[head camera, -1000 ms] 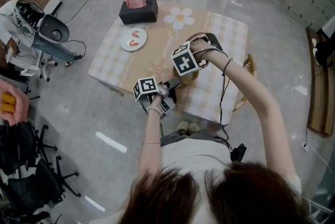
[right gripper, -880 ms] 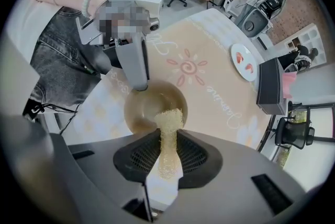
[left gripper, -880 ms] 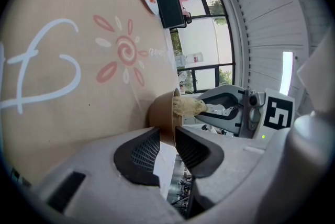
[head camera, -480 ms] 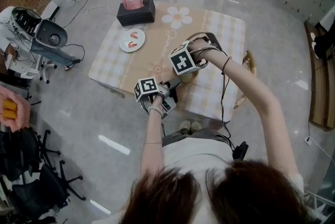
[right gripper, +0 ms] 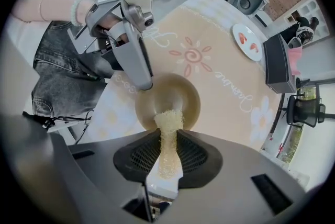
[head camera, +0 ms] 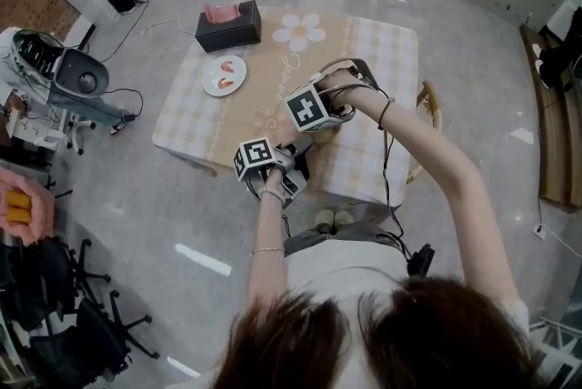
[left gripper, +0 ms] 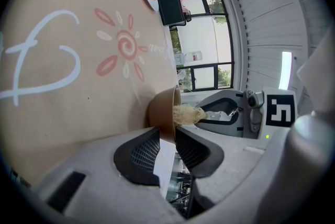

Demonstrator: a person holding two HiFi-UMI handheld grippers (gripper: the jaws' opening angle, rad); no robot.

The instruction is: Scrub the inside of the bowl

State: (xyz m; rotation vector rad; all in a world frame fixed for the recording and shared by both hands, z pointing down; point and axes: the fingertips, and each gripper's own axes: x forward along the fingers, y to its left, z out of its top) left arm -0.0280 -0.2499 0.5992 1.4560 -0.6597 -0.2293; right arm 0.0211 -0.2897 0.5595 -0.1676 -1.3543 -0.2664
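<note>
"What is the left gripper [left gripper: 167, 138] doing?"

"It is pinching the rim of the brown bowl [left gripper: 159, 110], with its jaws nearly together, one on each side of the wall."

"Where is the bowl sitting?"

"It is sitting on the tan tablecloth [head camera: 273, 78], near the table edge closest to the person."

"And the right gripper [right gripper: 168, 135]?"

"It is coming in from above, with its jaws clamping a pale yellow mesh scrubber [right gripper: 168, 118]. The scrubber's tip is reaching inside the bowl at the near wall."

Tan bowl [right gripper: 168, 93], pale yellow scrubber [right gripper: 168, 139], beige table [head camera: 273, 78] with yellow-white checked border, white daisy [head camera: 300, 34] and pink sun print [right gripper: 192, 55], white plate [head camera: 224, 74], black tissue box [head camera: 227, 25].
</note>
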